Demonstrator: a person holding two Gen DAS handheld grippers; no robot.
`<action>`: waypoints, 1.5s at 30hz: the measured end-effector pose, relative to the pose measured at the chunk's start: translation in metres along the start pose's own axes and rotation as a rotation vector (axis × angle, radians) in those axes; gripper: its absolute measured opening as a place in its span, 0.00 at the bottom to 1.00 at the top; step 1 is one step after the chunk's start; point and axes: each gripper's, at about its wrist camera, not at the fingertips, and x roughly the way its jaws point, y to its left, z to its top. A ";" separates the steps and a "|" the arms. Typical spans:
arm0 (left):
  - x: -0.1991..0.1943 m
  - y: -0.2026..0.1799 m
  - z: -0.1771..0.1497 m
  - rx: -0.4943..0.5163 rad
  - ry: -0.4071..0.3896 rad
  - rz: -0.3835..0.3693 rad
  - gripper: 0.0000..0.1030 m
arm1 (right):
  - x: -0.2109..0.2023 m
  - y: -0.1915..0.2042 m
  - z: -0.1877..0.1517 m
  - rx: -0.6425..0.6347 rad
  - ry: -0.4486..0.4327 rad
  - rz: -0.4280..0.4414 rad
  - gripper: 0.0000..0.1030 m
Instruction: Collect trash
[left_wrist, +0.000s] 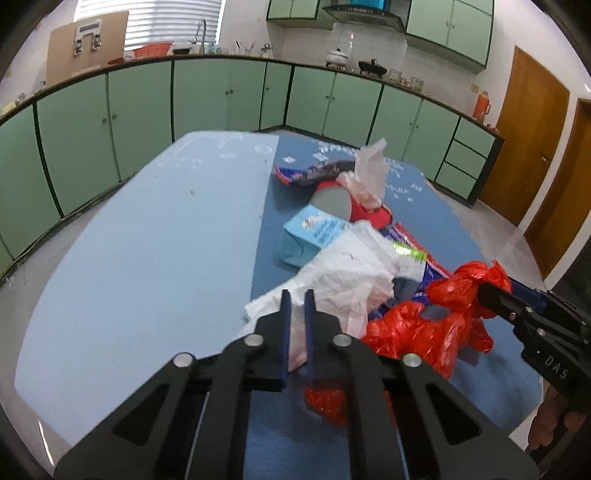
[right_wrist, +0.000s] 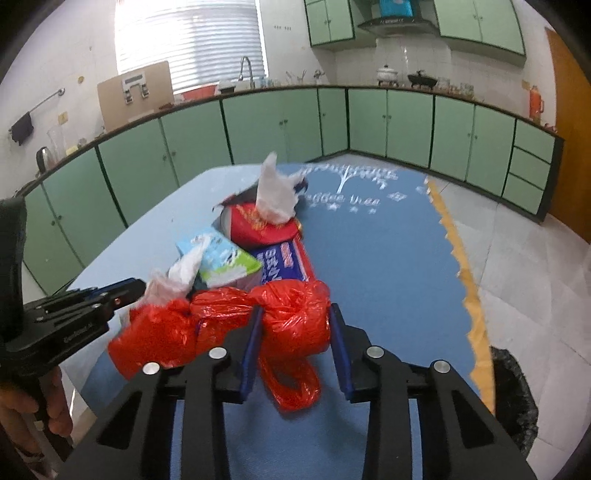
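A crumpled red plastic bag (right_wrist: 288, 317) hangs above the blue table (right_wrist: 388, 266). My right gripper (right_wrist: 295, 314) is shut on one bunched end of it. My left gripper (left_wrist: 297, 299) is nearly shut on a white plastic bag (left_wrist: 343, 273) and the other part of the red bag (left_wrist: 417, 328). In the right wrist view the left gripper (right_wrist: 125, 293) comes in from the left at the white bag (right_wrist: 177, 277). Behind lie a light blue carton (left_wrist: 310, 236), a red packet (right_wrist: 258, 225) with a white tissue (right_wrist: 275, 195), and a blue wrapper (right_wrist: 284, 264).
The table's light blue half (left_wrist: 147, 240) lies to the left. Green cabinets (left_wrist: 147, 103) run along the back walls. A dark bin (right_wrist: 513, 398) stands on the tiled floor at the table's right edge. Wooden doors (left_wrist: 524, 147) are at the far right.
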 end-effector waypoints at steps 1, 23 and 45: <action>-0.004 0.000 0.003 -0.004 -0.016 0.006 0.01 | -0.003 -0.001 0.002 0.002 -0.011 -0.007 0.34; 0.017 0.000 0.003 -0.003 0.026 -0.012 0.70 | -0.012 -0.011 0.016 0.001 -0.036 -0.052 0.33; -0.037 0.014 0.045 -0.093 -0.145 -0.036 0.00 | -0.029 -0.022 0.028 0.028 -0.087 -0.069 0.34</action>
